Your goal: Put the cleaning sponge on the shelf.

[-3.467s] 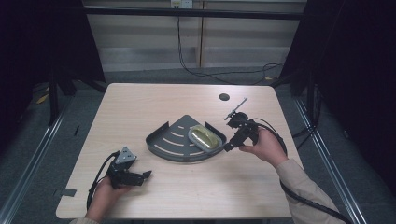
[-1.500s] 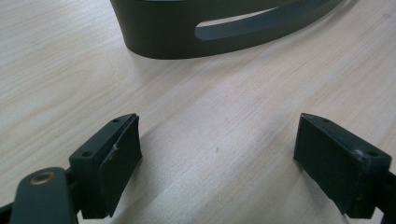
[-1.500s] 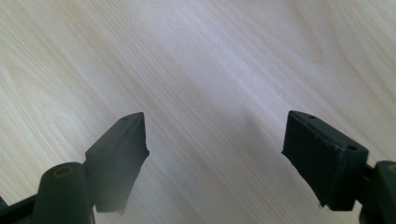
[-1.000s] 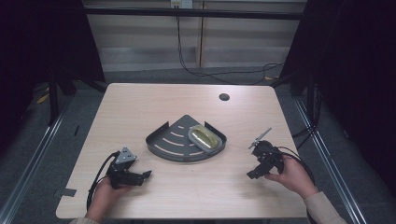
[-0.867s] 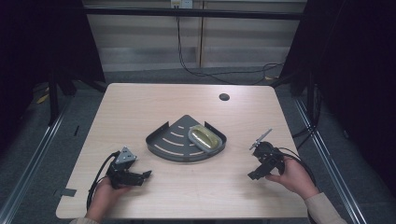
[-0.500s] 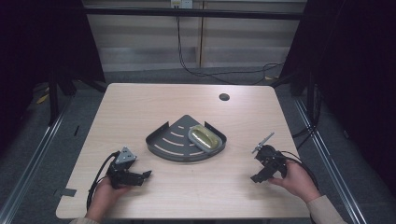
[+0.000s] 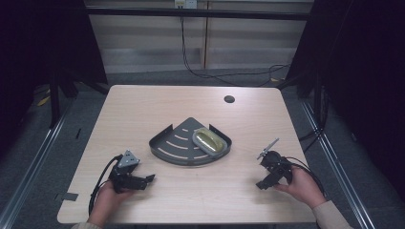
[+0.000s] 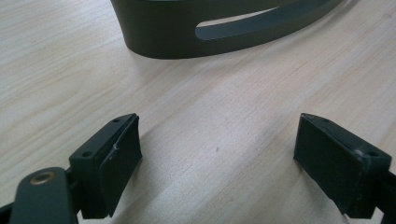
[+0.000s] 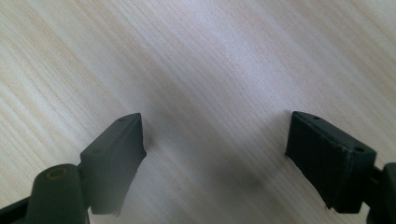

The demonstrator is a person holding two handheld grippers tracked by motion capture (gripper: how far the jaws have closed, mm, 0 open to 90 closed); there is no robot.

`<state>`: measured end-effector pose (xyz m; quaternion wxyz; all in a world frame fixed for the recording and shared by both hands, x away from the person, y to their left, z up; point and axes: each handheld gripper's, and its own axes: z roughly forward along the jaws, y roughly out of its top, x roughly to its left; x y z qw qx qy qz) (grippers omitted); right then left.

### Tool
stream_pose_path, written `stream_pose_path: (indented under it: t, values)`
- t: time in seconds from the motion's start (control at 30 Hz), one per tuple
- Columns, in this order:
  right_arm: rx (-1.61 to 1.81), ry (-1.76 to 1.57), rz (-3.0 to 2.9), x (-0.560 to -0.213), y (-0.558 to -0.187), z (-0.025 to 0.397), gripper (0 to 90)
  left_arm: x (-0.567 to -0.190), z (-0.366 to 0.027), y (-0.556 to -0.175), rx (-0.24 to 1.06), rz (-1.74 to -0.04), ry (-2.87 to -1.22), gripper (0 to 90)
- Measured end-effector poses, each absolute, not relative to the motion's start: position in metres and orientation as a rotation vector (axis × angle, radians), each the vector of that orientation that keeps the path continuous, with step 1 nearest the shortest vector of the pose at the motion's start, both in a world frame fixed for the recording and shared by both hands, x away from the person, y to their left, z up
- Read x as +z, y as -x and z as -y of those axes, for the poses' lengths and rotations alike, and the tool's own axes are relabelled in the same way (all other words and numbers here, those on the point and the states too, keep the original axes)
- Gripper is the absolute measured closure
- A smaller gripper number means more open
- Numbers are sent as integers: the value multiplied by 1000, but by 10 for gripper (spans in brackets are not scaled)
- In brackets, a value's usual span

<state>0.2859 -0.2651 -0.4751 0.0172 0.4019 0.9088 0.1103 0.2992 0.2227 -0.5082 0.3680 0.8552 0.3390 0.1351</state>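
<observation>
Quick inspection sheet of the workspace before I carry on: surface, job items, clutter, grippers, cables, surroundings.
Surface: light wooden table, round hole near far edge.
Job's things: dark fan-shaped tray at centre; yellowish oval object lies in it.
Clutter: nothing seen.
Grippers: left gripper open, empty, near the tray; right gripper open, empty, over bare wood.
Cables: one trails from each gripper; more on the floor behind.
Surroundings: dark frame, grey floor.

A soap dish [image 7: 207, 142] lies in the tray [image 7: 173, 144] mid-table [image 7: 143, 109], between the left tongs [image 7: 150, 181] and right tongs [image 7: 261, 183].
</observation>
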Motion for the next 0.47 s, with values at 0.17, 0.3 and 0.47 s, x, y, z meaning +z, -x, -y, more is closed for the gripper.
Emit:
stream_pose_path:
  t: [0.17,0.3,0.47]
  values:
    - [353,-1182,-2819,-479,-282,264,114,-508,-222,-299,346,-874,-2193,141]
    - [392,-1154,-2807,-480,-280,266,95,-508,-223,-299,345,-873,-2195,141]
    - [374,-1179,-2808,-479,-280,266,140,-508,-223,-299,345,-873,-2195,141]
